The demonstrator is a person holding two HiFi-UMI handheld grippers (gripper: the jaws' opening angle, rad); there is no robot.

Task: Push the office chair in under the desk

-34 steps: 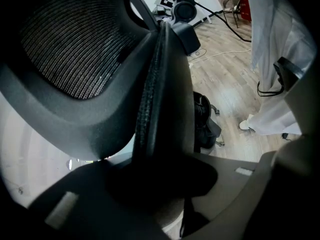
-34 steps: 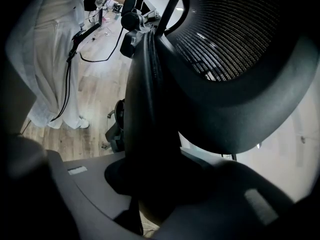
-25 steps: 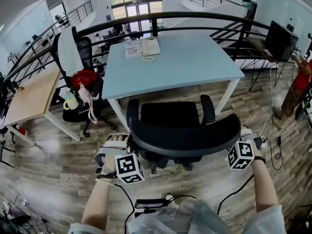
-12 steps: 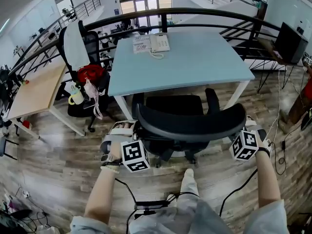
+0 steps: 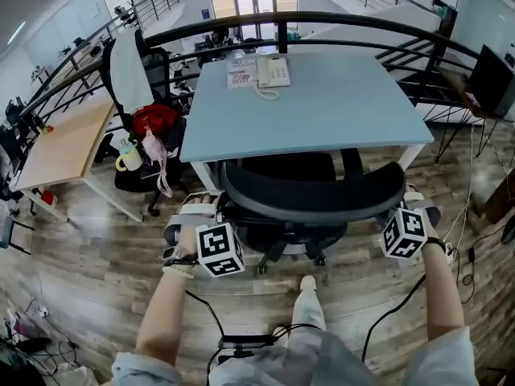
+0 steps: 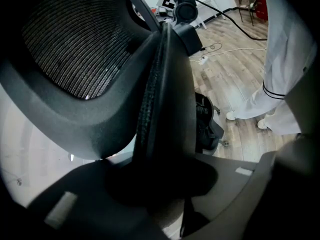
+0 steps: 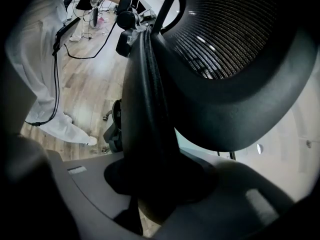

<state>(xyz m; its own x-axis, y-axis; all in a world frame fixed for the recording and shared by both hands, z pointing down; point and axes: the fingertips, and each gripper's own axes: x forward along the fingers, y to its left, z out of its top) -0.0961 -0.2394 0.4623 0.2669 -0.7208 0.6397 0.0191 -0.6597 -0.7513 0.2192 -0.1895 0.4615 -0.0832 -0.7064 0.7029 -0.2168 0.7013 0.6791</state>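
The pale blue worktop [image 5: 322, 111] stands ahead, and the black office chair [image 5: 299, 233] has its seat partly under the near edge, its curved backrest [image 5: 314, 199] outside it. The left tongs [image 5: 216, 212] are clamped on the backrest's left edge and the right tongs [image 5: 400, 209] on its right edge, the mesh rim standing between each pair of jaws.

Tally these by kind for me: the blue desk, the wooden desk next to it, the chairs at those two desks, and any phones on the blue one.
Chairs: 2, the black chair and the draped chair
Desks: 2, the blue desk and the wooden desk
Phones: 1, the phone
Total: 5
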